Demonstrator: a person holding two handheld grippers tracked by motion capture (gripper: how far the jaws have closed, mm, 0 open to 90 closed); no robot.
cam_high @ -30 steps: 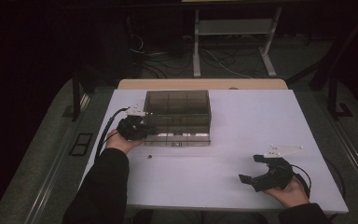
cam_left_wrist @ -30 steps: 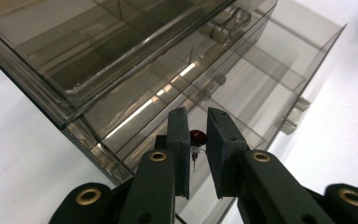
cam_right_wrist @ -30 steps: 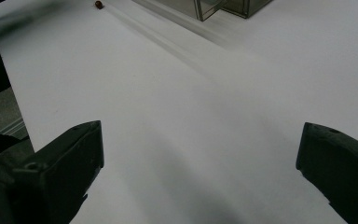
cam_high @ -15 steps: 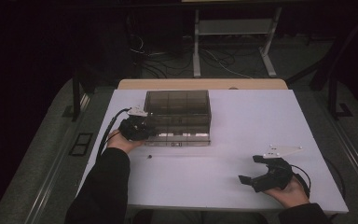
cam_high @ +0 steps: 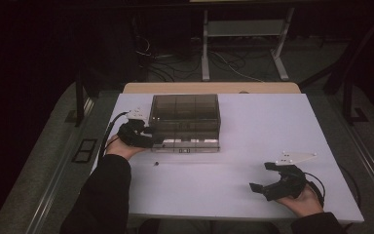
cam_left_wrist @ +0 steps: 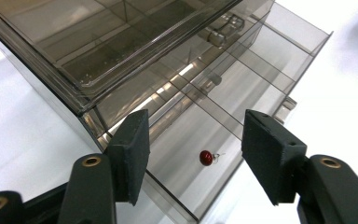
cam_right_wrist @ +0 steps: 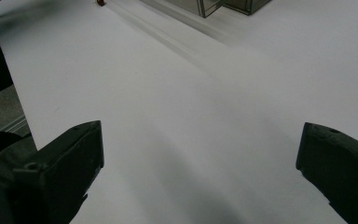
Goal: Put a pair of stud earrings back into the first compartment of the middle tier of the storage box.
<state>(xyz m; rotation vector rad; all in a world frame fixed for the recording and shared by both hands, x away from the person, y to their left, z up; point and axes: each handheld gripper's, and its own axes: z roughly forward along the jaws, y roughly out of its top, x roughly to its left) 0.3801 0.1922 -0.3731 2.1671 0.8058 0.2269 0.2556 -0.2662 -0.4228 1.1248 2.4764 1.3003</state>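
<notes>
A smoked clear drawer box stands on the white table, its lowest drawer pulled out toward me. My left gripper is at the drawer's left end. In the left gripper view its jaws have just been opening and stand apart above the drawer, holding nothing. A small red bead on a pin lies in the drawer compartment below them. My right gripper rests open near the table's front right, jaws wide over bare tabletop.
A tiny dark object lies on the table just in front of the drawer's left end. The drawer is split into several compartments by clear dividers. A metal stand and cables lie on the floor behind the table.
The left gripper has edged slightly toward the drawer front. The right hand and gripper have stayed where they were.
</notes>
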